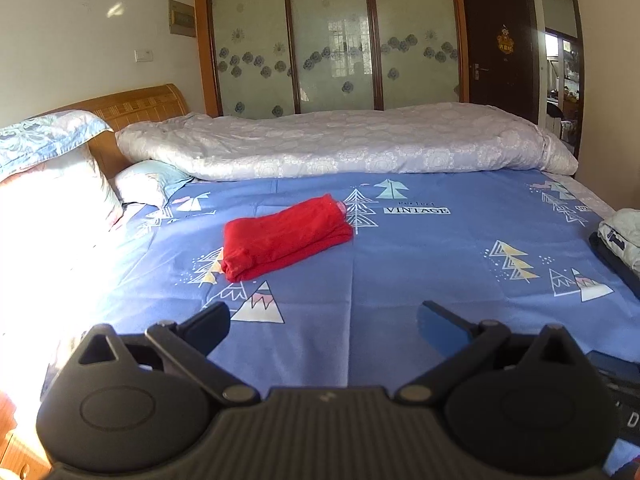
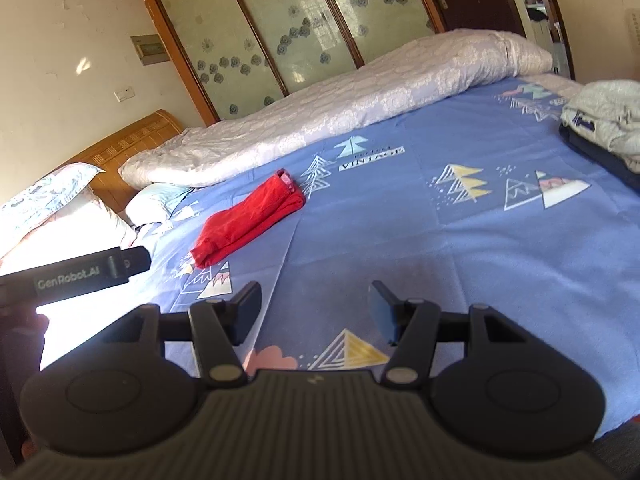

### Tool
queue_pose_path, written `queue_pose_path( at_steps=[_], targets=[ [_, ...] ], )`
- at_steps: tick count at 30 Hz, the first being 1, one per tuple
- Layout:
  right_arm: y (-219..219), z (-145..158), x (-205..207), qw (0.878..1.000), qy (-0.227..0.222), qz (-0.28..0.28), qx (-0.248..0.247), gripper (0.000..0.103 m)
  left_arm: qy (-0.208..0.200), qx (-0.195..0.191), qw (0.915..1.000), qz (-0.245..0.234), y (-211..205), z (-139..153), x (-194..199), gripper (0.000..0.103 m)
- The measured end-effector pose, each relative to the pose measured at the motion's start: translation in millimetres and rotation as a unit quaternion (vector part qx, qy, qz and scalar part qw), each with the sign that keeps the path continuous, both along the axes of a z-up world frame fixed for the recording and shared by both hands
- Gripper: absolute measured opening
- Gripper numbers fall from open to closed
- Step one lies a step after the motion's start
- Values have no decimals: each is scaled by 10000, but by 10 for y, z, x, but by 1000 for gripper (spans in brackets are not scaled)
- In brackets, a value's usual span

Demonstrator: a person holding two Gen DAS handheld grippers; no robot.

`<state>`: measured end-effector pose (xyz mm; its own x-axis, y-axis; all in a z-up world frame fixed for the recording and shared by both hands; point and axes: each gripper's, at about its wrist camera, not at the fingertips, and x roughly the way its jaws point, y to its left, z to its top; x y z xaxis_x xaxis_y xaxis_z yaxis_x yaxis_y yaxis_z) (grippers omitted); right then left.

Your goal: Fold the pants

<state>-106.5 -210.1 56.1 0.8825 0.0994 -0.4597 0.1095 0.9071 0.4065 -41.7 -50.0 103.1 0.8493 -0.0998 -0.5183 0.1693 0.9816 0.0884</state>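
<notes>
Folded red pants (image 1: 282, 236) lie on the blue patterned bed sheet (image 1: 420, 264), left of the middle; they also show in the right wrist view (image 2: 246, 222). My left gripper (image 1: 324, 326) is open and empty, held above the sheet well short of the pants. My right gripper (image 2: 314, 314) is open and empty, also above the sheet, nearer than the pants. The body of the left gripper (image 2: 80, 274) shows at the left edge of the right wrist view.
A rolled white quilt (image 1: 340, 144) lies along the far side of the bed. Pillows (image 1: 52, 168) sit at the left by the wooden headboard. A pile of folded clothes (image 2: 608, 128) lies at the right edge. Wardrobe doors (image 1: 332, 36) stand behind.
</notes>
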Motion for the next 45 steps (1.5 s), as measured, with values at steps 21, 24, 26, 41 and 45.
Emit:
queue_pose_path(
  at_steps=[21,24,26,41,45],
  targets=[
    [-120,-269,278,9992,281,209,173,62,608,370,9971,-285,-360,-407,307,103],
    [-258,-332,272,9990,343,56,271,62,766,420,9951,-452,-524,-487,353,103],
    [-369,-383,255,9987,391,-83,332,62,861,434,9936,-582,-634,-536,373,103],
    [-1773,-499,-388,9725,437,-2225,531,62,1857,87,9718,-1450,-1366,-810,606,103],
    [-2057,-414,-534,9623,327,-2674,365,62,1900,3,9671,-1694,-1557,-792,680,103]
  ],
)
